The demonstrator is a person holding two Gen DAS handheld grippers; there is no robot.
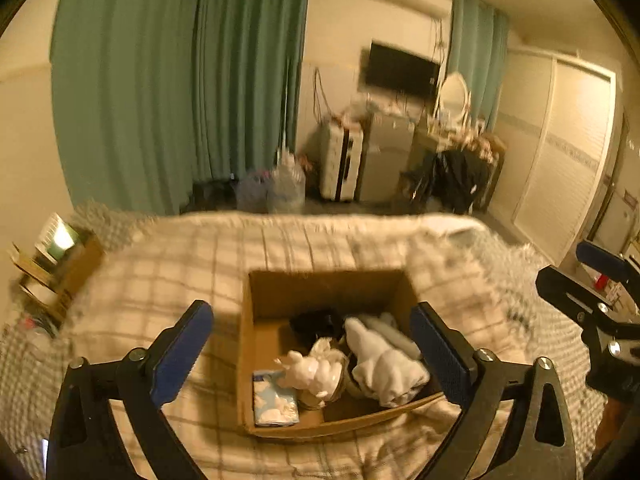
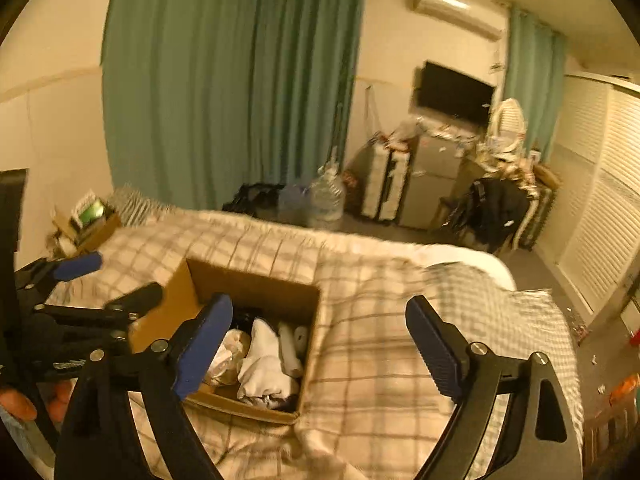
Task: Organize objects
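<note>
Your left gripper (image 1: 312, 344) and right gripper (image 2: 320, 340) hang wide open, empty; the cardboard box (image 1: 280, 292) on the bed (image 2: 380, 360) already holds everything visible, so little seems left.

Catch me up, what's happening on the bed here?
A person holds two handheld grippers over a cardboard box that sits on a plaid blanket on the bed. Both the left gripper and the right gripper are open and hold nothing. The box already contains a white folded cloth, a white figurine, a blue-and-white packet and something dark at the back. The left gripper is lined up on the box; the right one is off to its side, over the blanket.
</note>
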